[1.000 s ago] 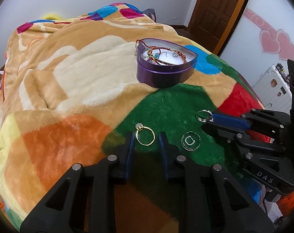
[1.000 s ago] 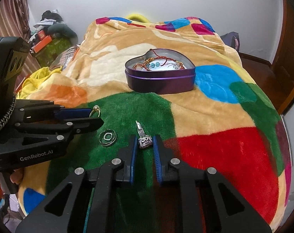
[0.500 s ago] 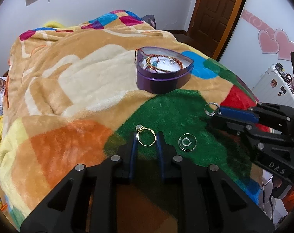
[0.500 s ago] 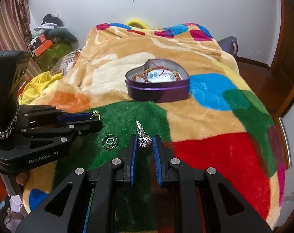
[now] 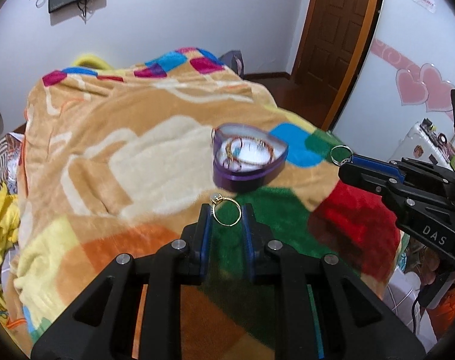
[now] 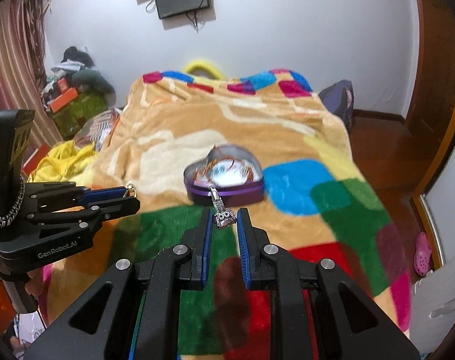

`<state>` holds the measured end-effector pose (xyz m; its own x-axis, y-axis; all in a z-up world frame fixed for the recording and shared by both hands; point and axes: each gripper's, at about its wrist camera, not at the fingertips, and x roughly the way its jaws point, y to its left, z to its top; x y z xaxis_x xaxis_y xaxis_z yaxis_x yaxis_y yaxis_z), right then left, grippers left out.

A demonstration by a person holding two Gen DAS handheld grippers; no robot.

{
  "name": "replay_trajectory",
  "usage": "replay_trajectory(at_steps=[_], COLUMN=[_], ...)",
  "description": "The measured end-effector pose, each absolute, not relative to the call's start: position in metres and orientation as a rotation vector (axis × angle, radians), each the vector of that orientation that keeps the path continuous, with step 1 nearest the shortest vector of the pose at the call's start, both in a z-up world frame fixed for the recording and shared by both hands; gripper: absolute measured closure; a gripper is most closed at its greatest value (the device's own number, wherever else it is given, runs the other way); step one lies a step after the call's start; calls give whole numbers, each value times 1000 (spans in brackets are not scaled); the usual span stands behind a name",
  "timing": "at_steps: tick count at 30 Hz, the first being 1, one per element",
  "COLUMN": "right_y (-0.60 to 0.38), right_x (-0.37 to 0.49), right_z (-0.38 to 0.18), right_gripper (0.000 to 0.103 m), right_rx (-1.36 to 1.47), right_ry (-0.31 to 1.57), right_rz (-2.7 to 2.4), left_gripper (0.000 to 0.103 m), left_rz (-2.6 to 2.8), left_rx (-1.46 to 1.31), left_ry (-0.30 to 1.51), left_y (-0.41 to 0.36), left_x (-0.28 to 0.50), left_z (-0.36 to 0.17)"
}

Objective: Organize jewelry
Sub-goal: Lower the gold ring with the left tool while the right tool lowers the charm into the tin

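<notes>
My left gripper (image 5: 226, 214) is shut on a gold ring (image 5: 226, 213) with a pale stone and holds it in the air above the blanket. My right gripper (image 6: 224, 220) is shut on a silver ring (image 6: 223, 214) with a jewelled top, also lifted. Each gripper shows in the other's view, the left (image 6: 128, 193) with the gold ring (image 6: 131, 188), the right (image 5: 346, 162) with the silver ring (image 5: 341, 153). The purple heart-shaped tin (image 5: 248, 157) stands open on the bed ahead with bracelets inside; it also shows in the right wrist view (image 6: 224, 175).
A colourful plush blanket (image 5: 122, 156) covers the bed. A brown door (image 5: 338, 36) is at the back right. Yellow cloth (image 6: 62, 162) and clutter lie beside the bed on the left. A white suitcase (image 5: 422, 141) stands at the right.
Both grippers have risen off the blanket with their rings and tilted up toward the tin. The clear round disc on the green patch has dropped out of view.
</notes>
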<state>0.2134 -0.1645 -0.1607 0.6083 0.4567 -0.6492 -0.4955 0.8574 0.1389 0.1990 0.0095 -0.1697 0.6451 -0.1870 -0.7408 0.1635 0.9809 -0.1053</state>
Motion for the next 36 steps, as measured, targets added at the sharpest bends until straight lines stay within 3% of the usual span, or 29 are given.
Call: replay_trajectory(at_steps=[17,36], right_y=[-164,-146], right_x=[236,295], right_z=[-129,-184], right_gripper=[88,88], right_rx=[-17,-29], right_ry=[608,790], right_rz=[556,605], left_gripper=[84,84], left_rz=[-230,-274], left_rx=[-29,-51], left_ry=[743,869], left_y=[2,-4], left_x=[228,279], left_z=[-131,-178])
